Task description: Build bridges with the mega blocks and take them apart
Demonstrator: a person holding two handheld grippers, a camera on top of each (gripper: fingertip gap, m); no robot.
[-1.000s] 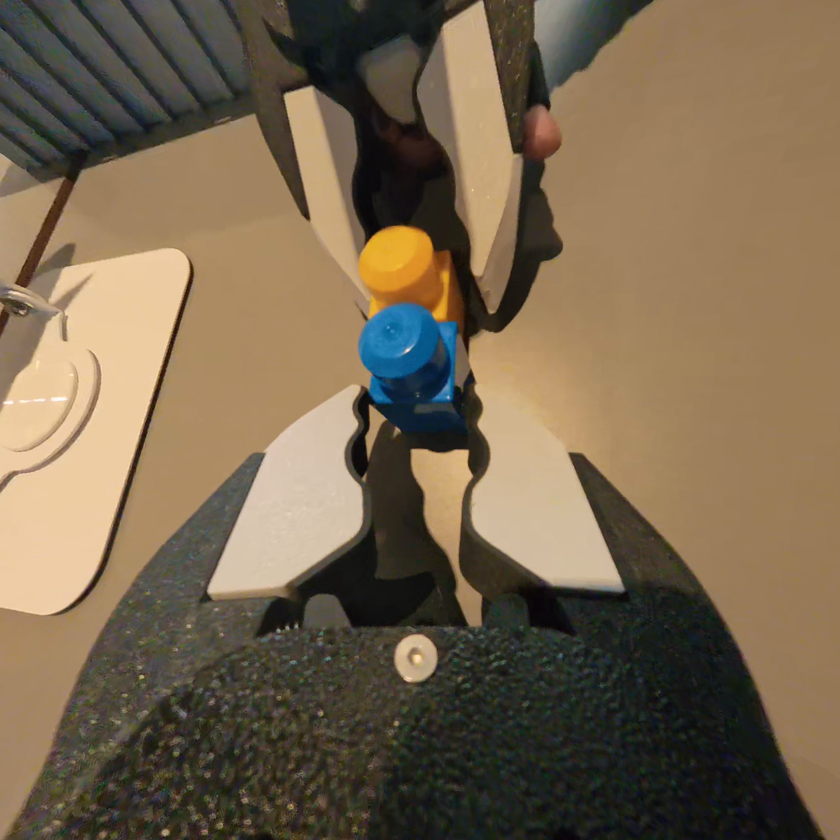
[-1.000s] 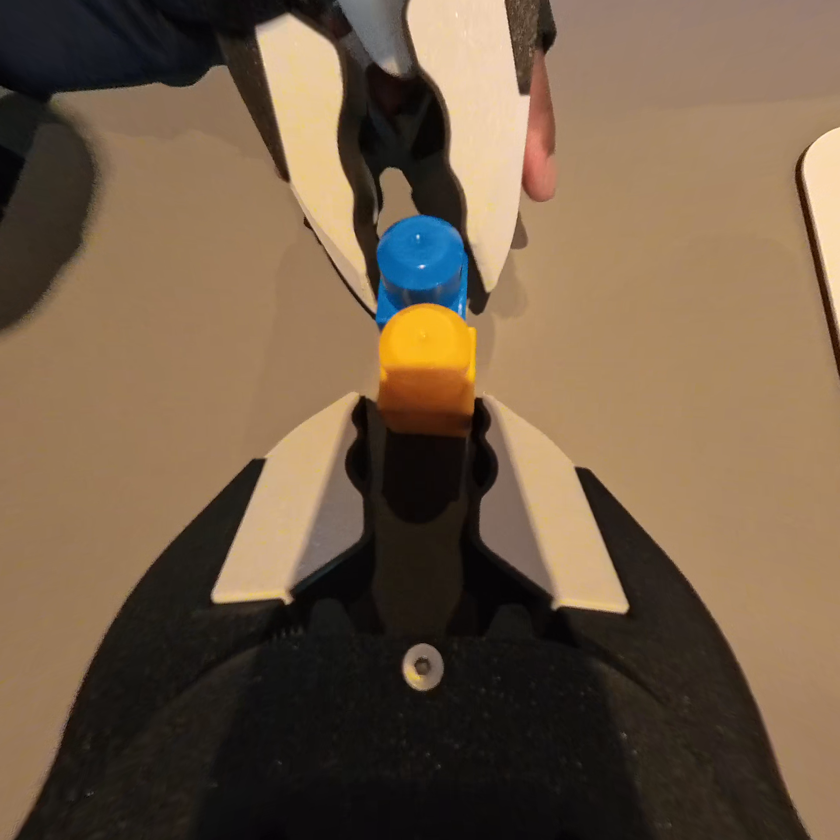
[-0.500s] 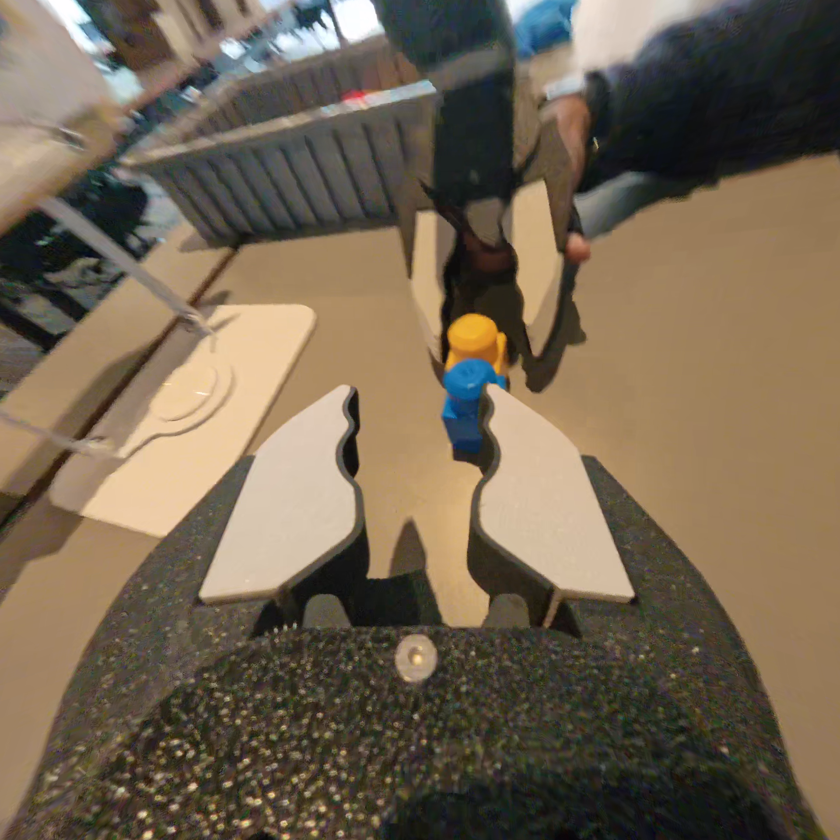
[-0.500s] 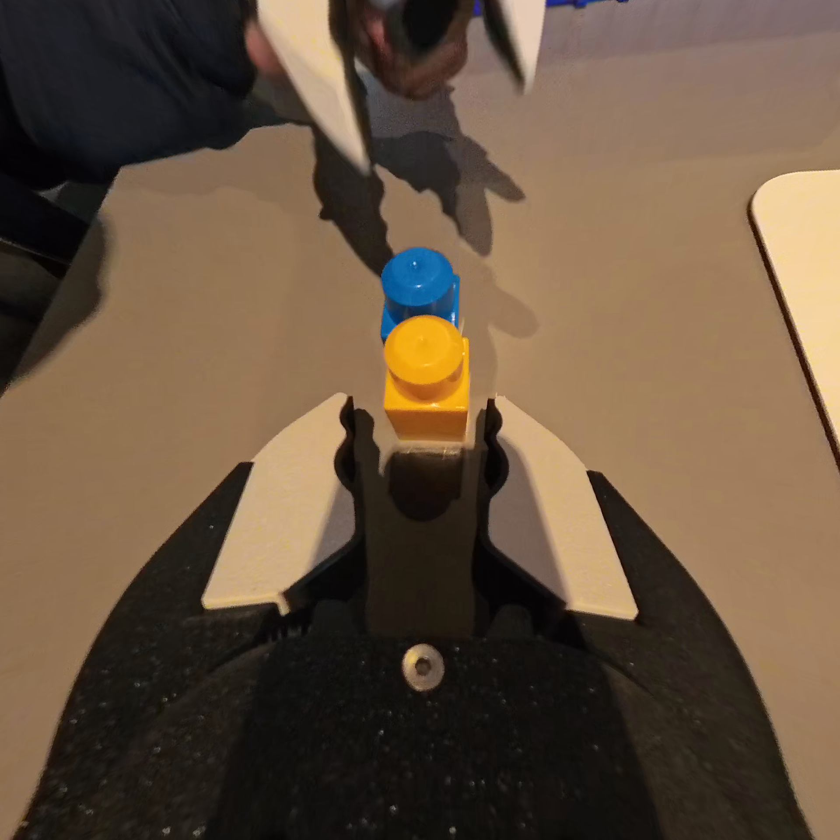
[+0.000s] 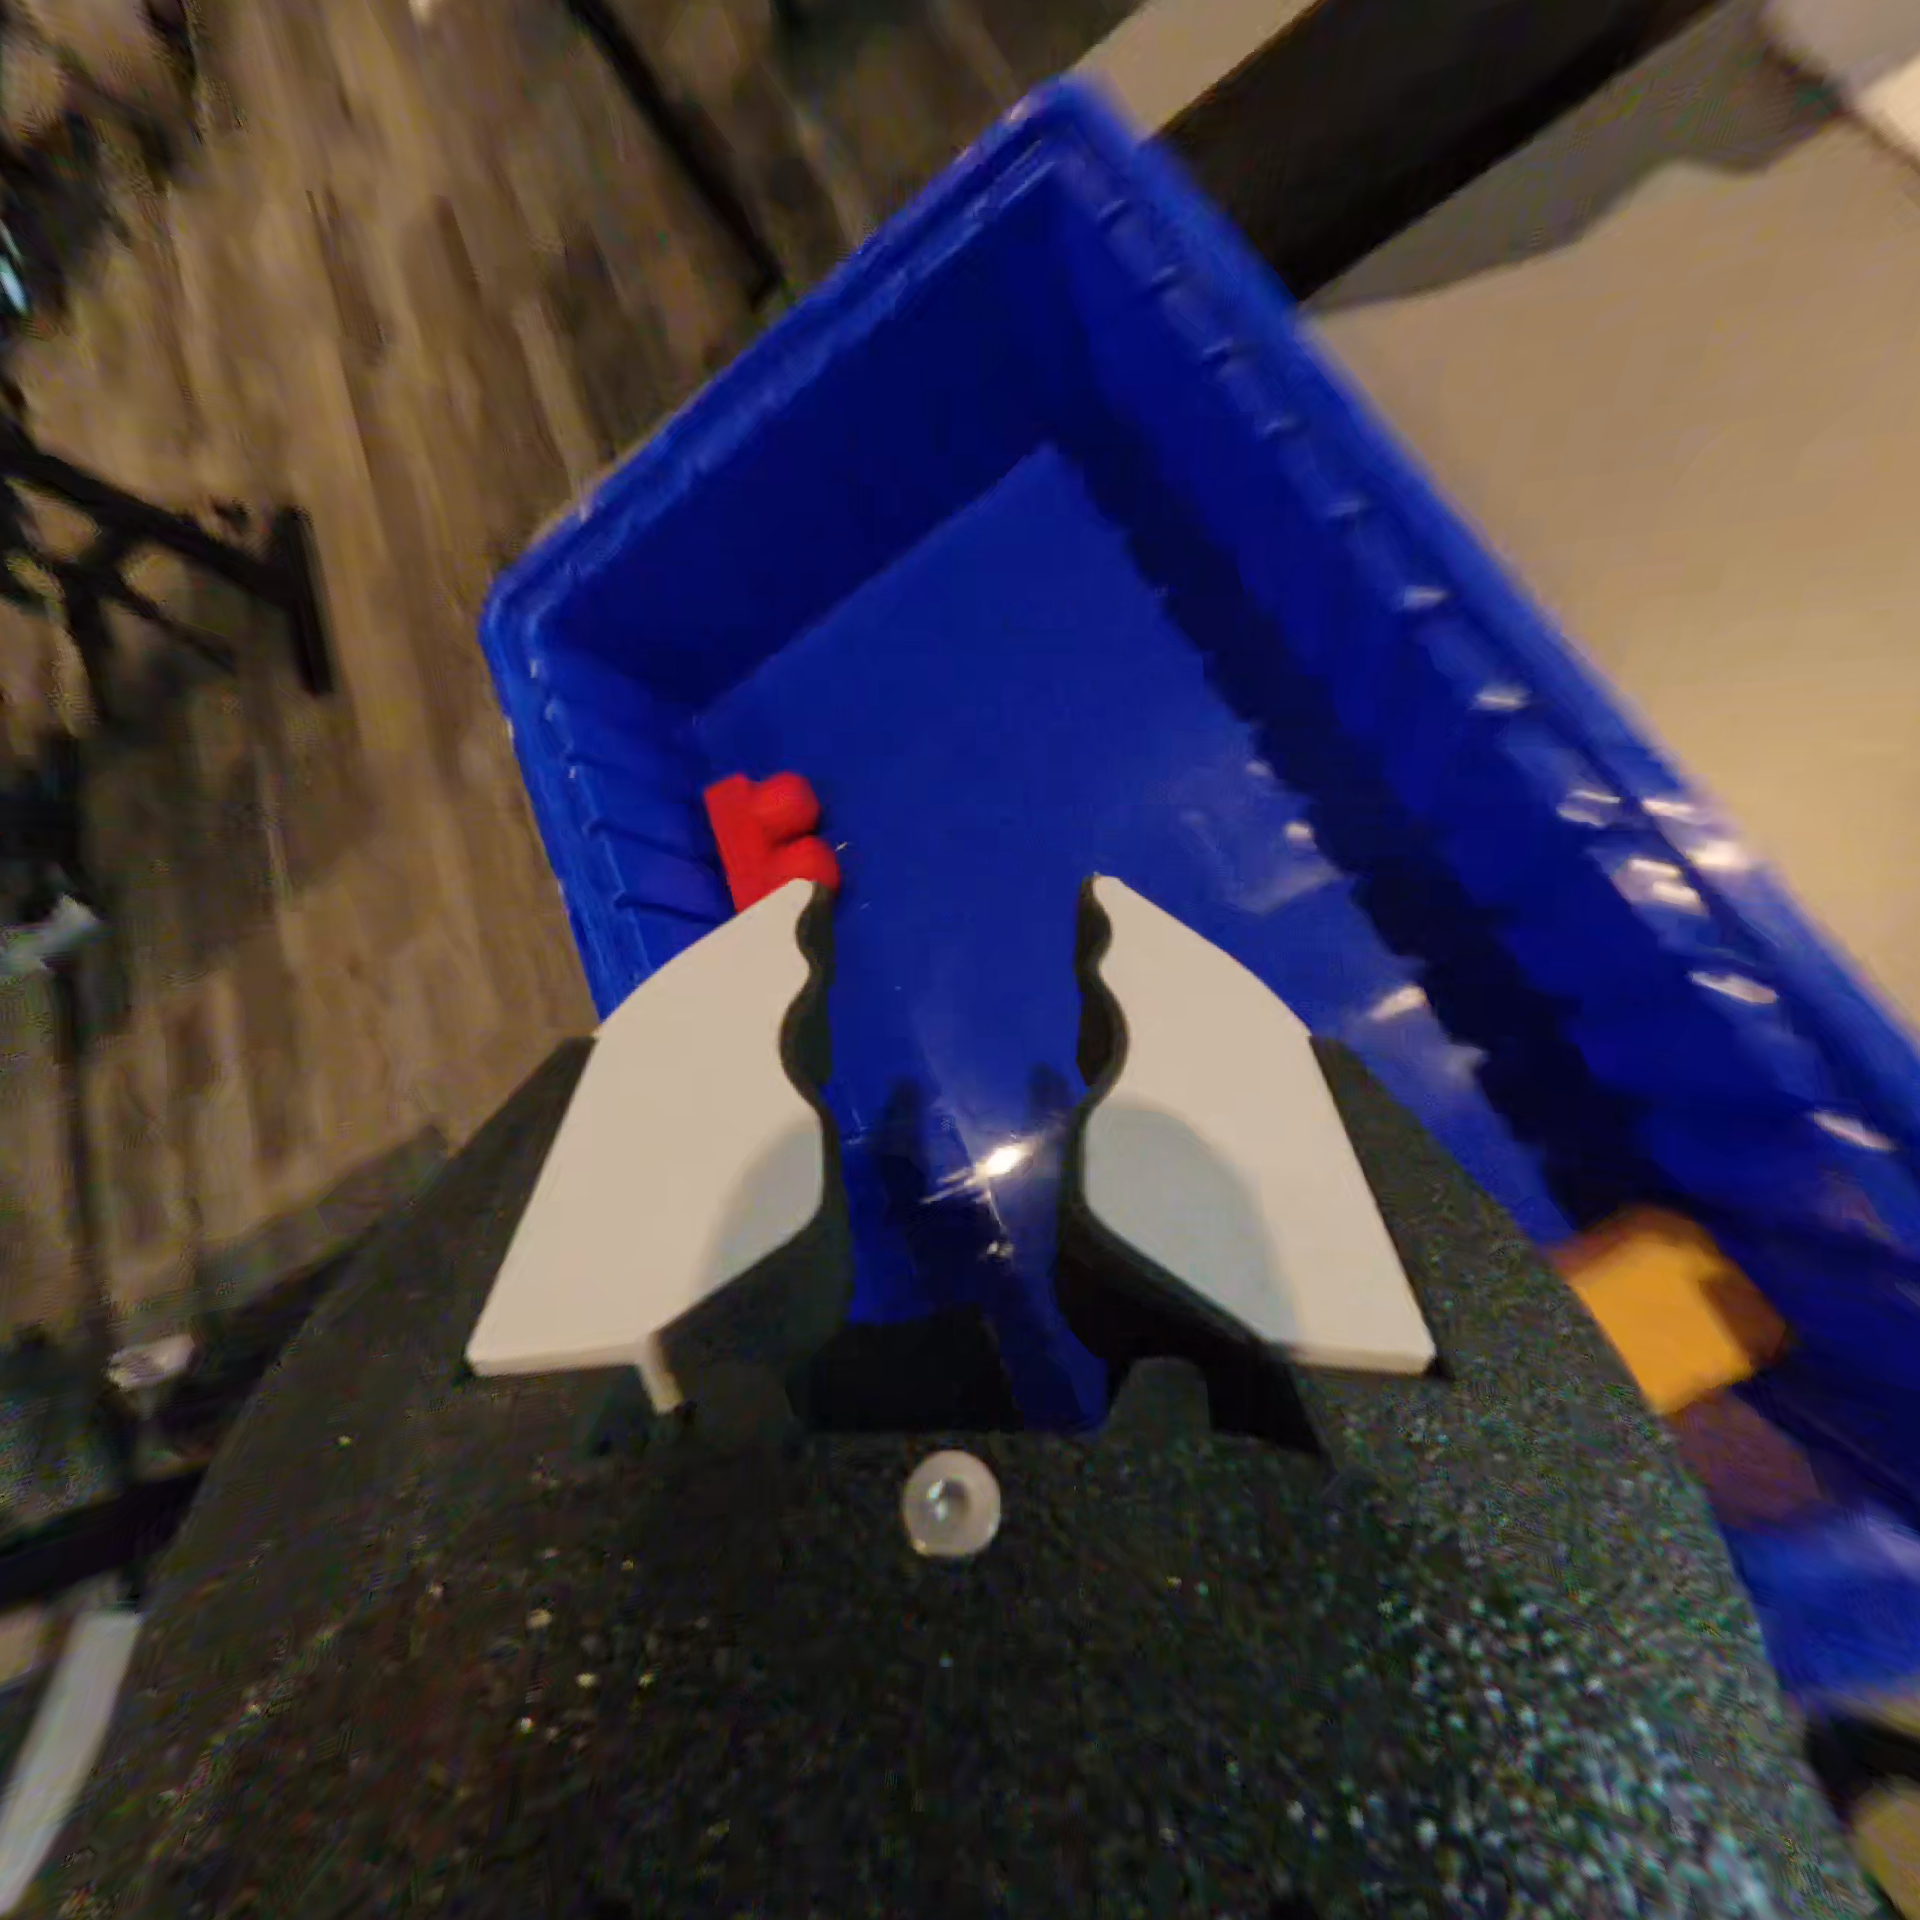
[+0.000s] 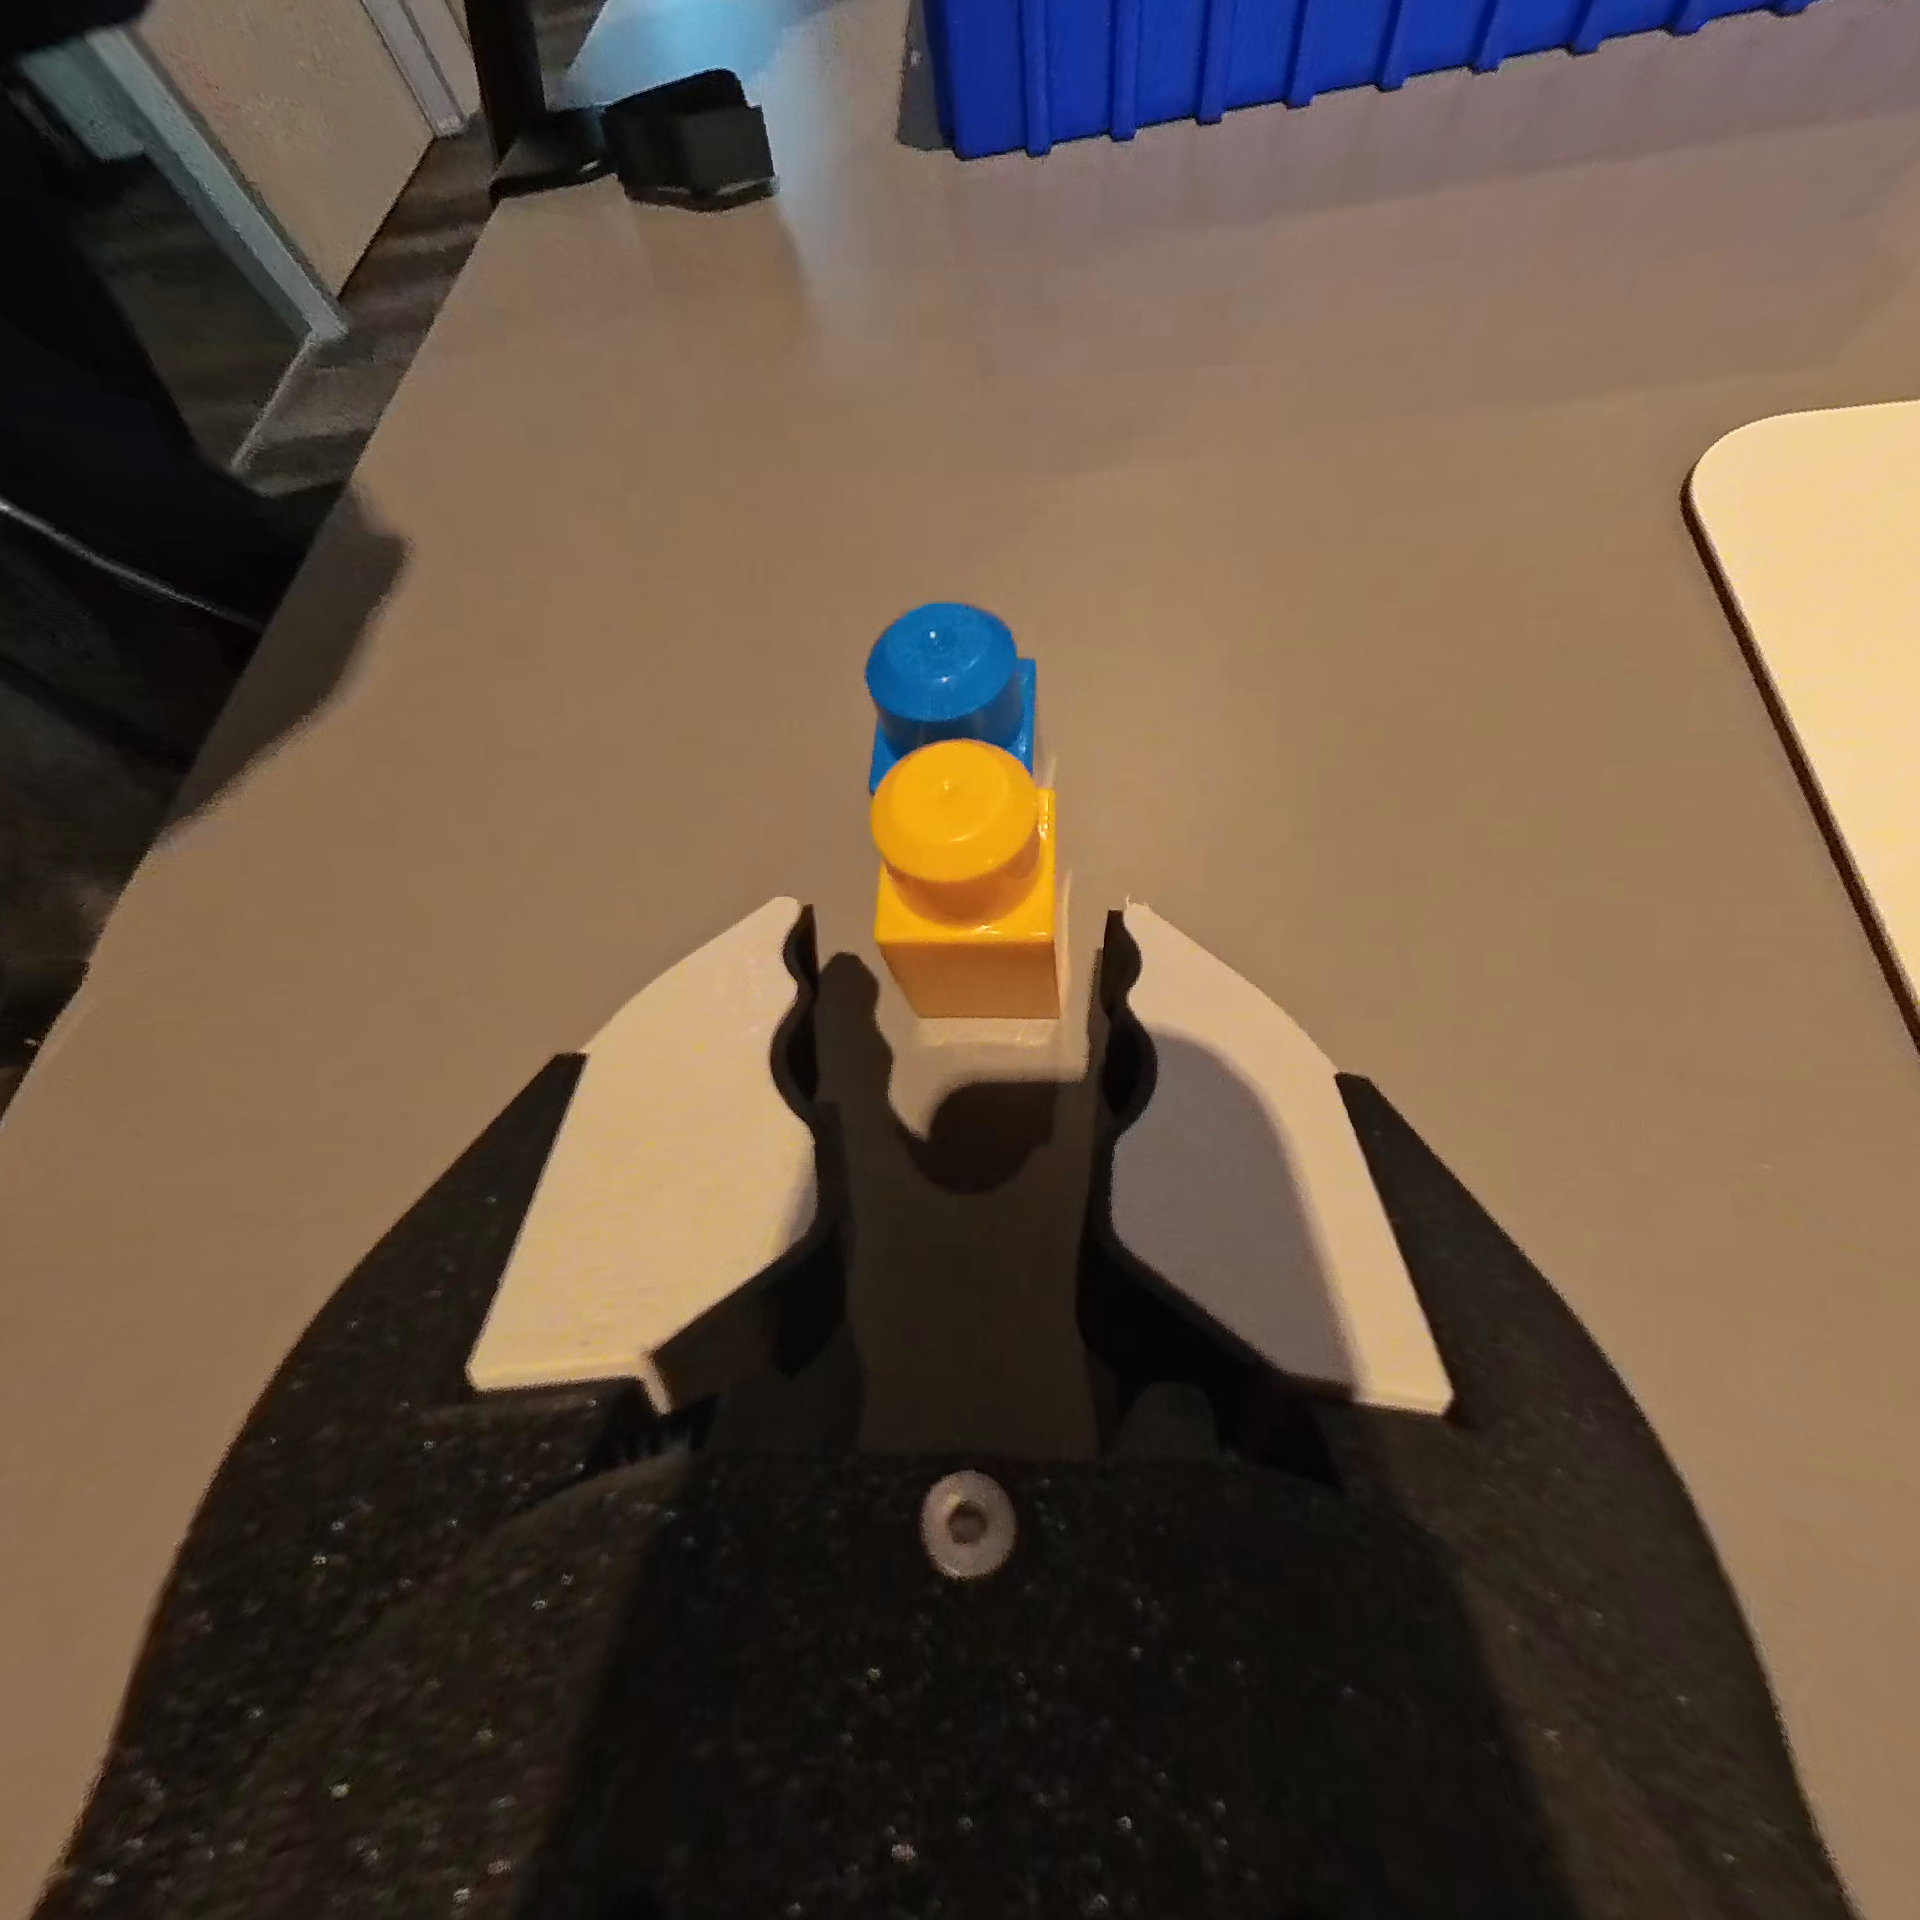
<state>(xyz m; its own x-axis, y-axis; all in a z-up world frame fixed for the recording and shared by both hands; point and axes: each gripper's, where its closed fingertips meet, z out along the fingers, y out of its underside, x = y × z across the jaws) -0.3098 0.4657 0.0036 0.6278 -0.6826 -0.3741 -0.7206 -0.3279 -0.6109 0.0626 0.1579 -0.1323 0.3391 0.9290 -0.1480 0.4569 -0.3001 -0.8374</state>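
In the right wrist view a yellow single-stud block point(image 6: 966, 899) and a blue single-stud block point(image 6: 948, 698) stand upright side by side on the grey table, the blue one just behind. My right gripper point(image 6: 961, 920) is open, its fingertips on either side of the yellow block without touching it. In the left wrist view my left gripper point(image 5: 951, 899) is open and empty above the inside of a blue bin point(image 5: 1039, 665). A red block point(image 5: 769, 831) lies against the bin's left wall by my left fingertip. An orange block point(image 5: 1662, 1320) lies in the bin at the lower right.
The blue bin's ribbed outer wall point(image 6: 1299, 73) stands at the table's far edge in the right wrist view. A white board point(image 6: 1829, 644) lies on the table at the right. The table's left edge drops to the floor, with dark furniture beyond. Across from one pair of fingers to the other is roughly 50 cm.
My left gripper let go of the blue block and swung away to over the blue bin. My right gripper opened off the yellow block and drew back a little. Both blocks stay put.
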